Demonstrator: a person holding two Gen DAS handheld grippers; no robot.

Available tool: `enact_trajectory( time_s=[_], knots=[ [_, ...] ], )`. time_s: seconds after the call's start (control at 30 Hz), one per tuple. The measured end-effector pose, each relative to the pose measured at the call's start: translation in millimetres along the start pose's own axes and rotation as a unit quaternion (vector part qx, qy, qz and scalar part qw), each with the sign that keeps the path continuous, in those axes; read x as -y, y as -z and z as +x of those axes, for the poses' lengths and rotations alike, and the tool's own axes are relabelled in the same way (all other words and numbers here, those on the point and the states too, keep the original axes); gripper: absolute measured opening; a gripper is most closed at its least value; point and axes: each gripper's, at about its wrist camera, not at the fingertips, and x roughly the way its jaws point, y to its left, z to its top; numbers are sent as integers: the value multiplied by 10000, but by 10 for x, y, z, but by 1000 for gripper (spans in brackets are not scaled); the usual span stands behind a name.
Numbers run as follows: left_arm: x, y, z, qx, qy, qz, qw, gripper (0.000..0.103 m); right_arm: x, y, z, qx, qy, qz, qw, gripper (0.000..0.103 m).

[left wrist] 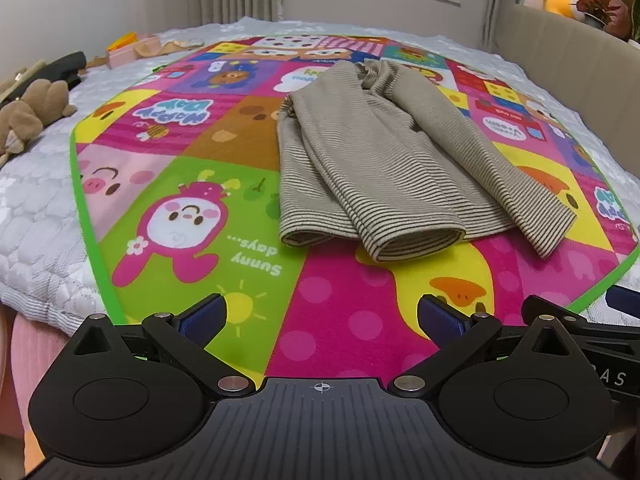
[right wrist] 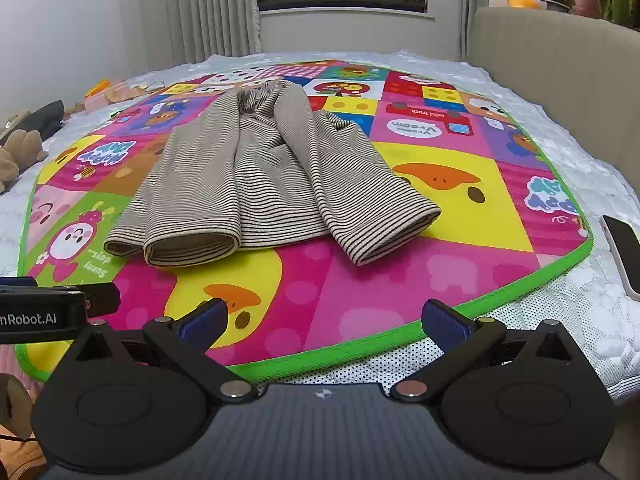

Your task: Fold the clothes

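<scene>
Striped beige top [left wrist: 372, 160] lies mid-frame on the cartoon mat [left wrist: 192, 216], both your grippers spread wide and empty.

Your left gripper [left wrist: 320, 316] and right gripper [right wrist: 322, 318] hover over the mat's near edge at frame bottom, well short of the cloth. The top is already doubled, sleeves laid down over the body. Risks, as I judge them: pinch one layer only at a cuff [right wrist: 192, 246] and the stack peels apart; dig too low and you snag the mat as well; uneven pulls skew the fold. Collar end at the upper middle is bunched, hard to read. Underside layers are hidden. A phone [right wrist: 624, 256] is cut off at right edge.
</scene>
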Motion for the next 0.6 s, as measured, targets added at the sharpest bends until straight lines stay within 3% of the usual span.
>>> enact_trajectory(
  time_s=[0.6],
  knots=[
    [-27,-6,36,14,-18,-10,10000,103,32,7,28,-46,13,44,10000,103]
  ],
)
